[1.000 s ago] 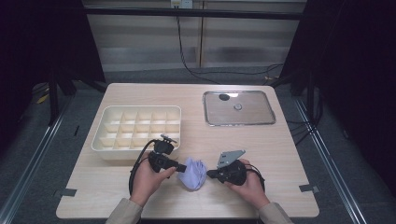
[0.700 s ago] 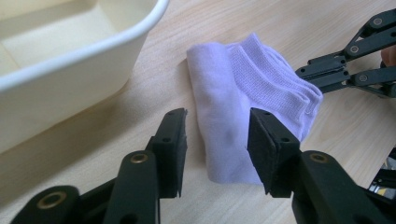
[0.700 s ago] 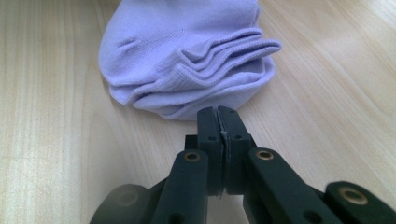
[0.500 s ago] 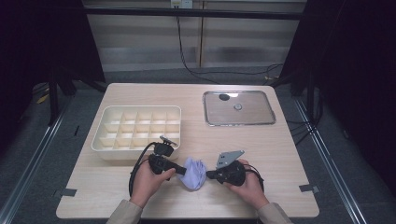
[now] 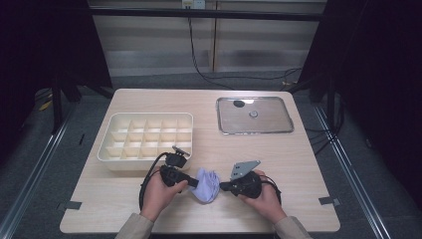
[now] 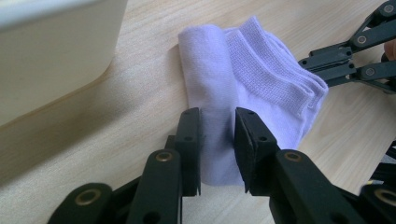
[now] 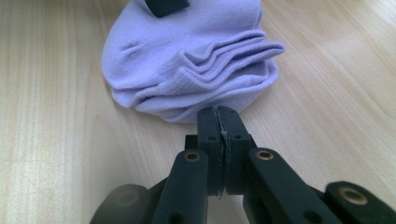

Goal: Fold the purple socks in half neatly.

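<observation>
The lilac socks [image 5: 207,184] lie at the table's [image 5: 298,164] six o'clock edge. The left gripper [image 6: 217,142] has just been closing, its jaws straddling the rolled fold – contact unclear. The right gripper [image 7: 219,122] is clamped tight on the bundle's hem; the high view adds a divided box [image 5: 147,135] at ten o'clock.

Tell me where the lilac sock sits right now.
In the high view, the lilac sock lies near the table's front edge, between the left claw and right claw, just in front of the divided tray.

Right tongs [image 7: 220,122] pressed together, tips at near edge of folded lilac sock [image 7: 187,56], possibly pinching thin fabric layer. Sock lies bunched on light wooden table [image 7: 56,140], ribbed cuff layers stacked toward right. Black jaw tip of other tongs [image 7: 166,6] at sock's far edge.
</observation>
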Tool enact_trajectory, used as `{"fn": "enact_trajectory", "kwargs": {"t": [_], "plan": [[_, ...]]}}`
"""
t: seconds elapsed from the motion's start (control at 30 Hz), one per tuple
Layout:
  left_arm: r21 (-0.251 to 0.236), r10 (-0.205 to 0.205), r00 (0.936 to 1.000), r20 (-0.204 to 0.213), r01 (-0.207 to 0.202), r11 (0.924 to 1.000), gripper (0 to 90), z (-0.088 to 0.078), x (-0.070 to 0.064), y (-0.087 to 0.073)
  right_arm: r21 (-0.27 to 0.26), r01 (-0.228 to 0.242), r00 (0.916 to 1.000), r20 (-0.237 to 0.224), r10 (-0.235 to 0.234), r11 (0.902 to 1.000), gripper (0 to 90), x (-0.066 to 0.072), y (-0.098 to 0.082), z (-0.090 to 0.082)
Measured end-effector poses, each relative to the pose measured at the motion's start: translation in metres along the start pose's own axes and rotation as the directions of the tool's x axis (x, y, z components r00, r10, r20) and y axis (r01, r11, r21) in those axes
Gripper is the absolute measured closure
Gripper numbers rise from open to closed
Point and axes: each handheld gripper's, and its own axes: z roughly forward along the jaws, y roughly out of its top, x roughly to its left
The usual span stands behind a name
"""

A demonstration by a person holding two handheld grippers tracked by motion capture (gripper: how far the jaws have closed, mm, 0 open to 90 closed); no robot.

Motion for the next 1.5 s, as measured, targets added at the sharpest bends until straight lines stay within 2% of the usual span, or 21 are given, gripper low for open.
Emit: {"fn": "enact_trajectory", "kwargs": {"t": [0.13, 0.4, 0.53, 0.63, 0.7, 0.8, 0.9, 1.07, 1.1, 1.2, 1.3, 1.47, 1.5], "plan": [[0.01, 0.004, 1.0, 0.003, -0.004, 0.9999, 73.1, 0.002, 0.0, 0.0, -0.001, 0.002, 1.0, 0.001, -0.002, 1.0, 88.8, 0.0, 0.0, 0.0], [0.021, -0.007, 1.0, 0.007, 0.007, 0.9998, 83.3, 0.005, -0.004, 0.002, -0.002, 0.002, 1.0, 0.001, -0.002, 1.0, 88.9, 0.0, 0.0, 0.0], [0.032, -0.001, 0.9997, 0.023, 0.001, 0.9995, 83.7, 0.002, -0.003, 0.003, -0.002, 0.009, 1.0, 0.002, -0.009, 1.0, 88.9, 0.0, 0.0, 0.0], [0.016, -0.014, 0.9993, 0.036, 0.014, 0.9998, 83.7, -0.001, -0.004, 0.003, 0.001, 0.009, 1.0, 0.0, -0.009, 1.0, 88.9, 0.0, 0.0, 0.0], [0.021, -0.004, 0.9992, 0.039, 0.004, 0.9998, 83.7, -0.003, -0.006, 0.004, 0.001, 0.0, 1.0, -0.003, 0.0, 1.0, 88.9, 0.001, 0.001, 0.0], [0.009, -0.006, 0.9986, 0.052, 0.006, 0.9999, 83.2, -0.006, -0.01, 0.005, 0.0, 0.017, 0.9998, -0.003, -0.017, 0.9999, 88.9, 0.001, 0.001, 0.001], [0.011, 0.004, 0.9985, 0.055, -0.004, 0.9999, 83.2, -0.008, -0.013, 0.006, 0.0, 0.005, 0.9999, -0.01, -0.005, 1.0, 88.9, 0.002, 0.002, 0.0], [0.006, 0.0, 0.9982, 0.061, 0.0, 1.0, 83.1, -0.008, -0.017, 0.008, -0.002, 0.012, 0.9998, -0.018, -0.012, 0.9999, 88.9, 0.003, 0.003, 0.001], [0.02, 0.018, 0.998, 0.061, -0.019, 0.9996, 83.1, -0.009, -0.016, 0.009, -0.004, 0.015, 0.9997, -0.018, -0.015, 0.9999, 88.9, 0.003, 0.003, 0.001], [0.012, 0.002, 0.9978, 0.066, -0.003, 0.9999, 83.2, -0.008, -0.018, 0.01, -0.005, 0.014, 0.9997, -0.022, -0.014, 0.9999, 88.9, 0.004, 0.004, 0.002], [0.022, 0.016, 0.9975, 0.069, -0.017, 0.9996, 83.3, -0.008, -0.019, 0.011, -0.001, 0.027, 0.9994, -0.021, -0.027, 0.9996, 88.9, 0.005, 0.005, 0.003], [0.025, 0.024, 0.9969, 0.074, -0.026, 0.9993, 83.3, -0.008, -0.023, 0.012, -0.003, 0.016, 0.9993, -0.034, -0.016, 0.9999, 88.9, 0.006, 0.005, 0.005], [0.014, 0.008, 0.9971, 0.075, -0.009, 0.9999, 83.3, -0.007, -0.025, 0.012, -0.003, 0.013, 0.9992, -0.037, -0.013, 0.9999, 88.9, 0.006, 0.005, 0.005]]}}
